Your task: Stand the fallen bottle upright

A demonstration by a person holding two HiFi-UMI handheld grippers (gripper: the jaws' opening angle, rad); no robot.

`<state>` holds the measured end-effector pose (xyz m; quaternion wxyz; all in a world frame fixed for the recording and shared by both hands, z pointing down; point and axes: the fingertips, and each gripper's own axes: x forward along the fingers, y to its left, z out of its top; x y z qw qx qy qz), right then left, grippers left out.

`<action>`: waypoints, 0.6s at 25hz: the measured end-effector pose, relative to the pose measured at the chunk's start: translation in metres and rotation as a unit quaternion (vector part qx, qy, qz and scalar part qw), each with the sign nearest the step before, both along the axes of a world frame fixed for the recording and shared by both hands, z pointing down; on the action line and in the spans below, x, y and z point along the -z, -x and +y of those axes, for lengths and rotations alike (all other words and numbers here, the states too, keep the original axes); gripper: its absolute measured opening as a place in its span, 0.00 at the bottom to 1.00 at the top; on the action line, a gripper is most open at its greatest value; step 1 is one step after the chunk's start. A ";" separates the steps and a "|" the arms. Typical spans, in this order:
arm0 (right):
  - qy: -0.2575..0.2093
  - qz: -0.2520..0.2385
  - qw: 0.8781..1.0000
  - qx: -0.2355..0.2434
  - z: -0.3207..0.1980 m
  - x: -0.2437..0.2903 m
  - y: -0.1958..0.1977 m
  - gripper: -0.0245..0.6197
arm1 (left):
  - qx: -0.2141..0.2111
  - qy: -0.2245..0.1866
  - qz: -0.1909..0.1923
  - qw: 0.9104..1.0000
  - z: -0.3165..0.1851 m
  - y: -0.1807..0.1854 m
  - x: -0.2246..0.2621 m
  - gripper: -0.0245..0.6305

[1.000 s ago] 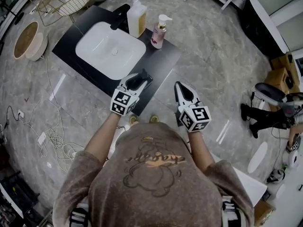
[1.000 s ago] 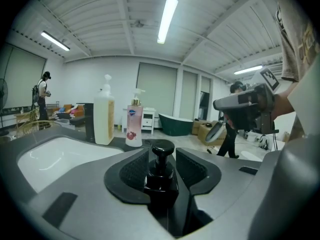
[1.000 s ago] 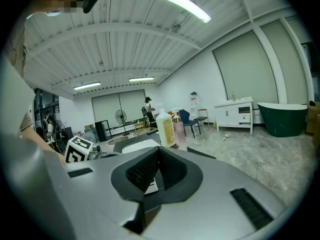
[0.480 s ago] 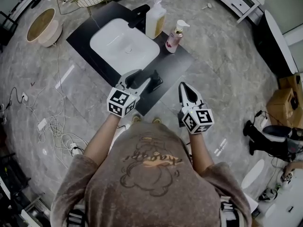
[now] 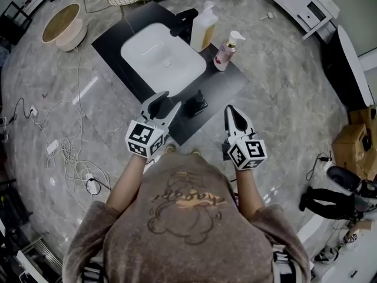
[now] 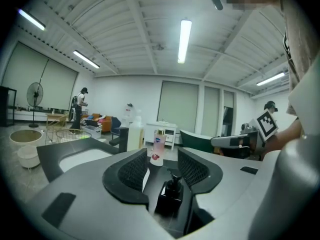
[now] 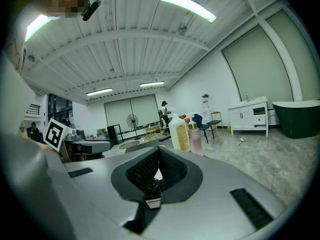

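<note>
black bottle (image 5: 196,104): upright, front of sink (image 5: 133,47) | left gripper (image 5: 166,102): jaws just opened, empty, bottle just beyond | right gripper (image 5: 231,109): jaws together, empty

Bare counter (image 5: 222,88) lies open to the right of the black pump bottle (image 5: 196,103) in the head view — a clear way in. Beyond it the white basin (image 5: 162,61) fills the left, while the faucet (image 5: 185,21), yellow bottle (image 5: 204,31) and pink bottle (image 5: 224,53) crowd the far edge.
</note>
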<state>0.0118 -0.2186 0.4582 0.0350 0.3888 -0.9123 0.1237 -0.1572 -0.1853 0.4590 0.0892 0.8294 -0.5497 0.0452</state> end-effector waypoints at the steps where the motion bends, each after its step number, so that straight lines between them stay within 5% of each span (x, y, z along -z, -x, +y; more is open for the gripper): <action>1: -0.003 0.000 1.000 0.002 0.000 0.001 0.001 0.04 | 0.005 -0.001 0.001 1.000 0.002 0.002 0.001 0.32; 5: -0.009 0.000 1.000 0.006 0.003 0.003 0.004 0.04 | 0.023 0.000 0.008 1.000 0.008 0.013 0.002 0.31; 15: -0.012 0.001 1.000 0.005 0.010 -0.001 0.003 0.04 | 0.046 0.003 0.012 0.999 0.012 0.024 -0.003 0.09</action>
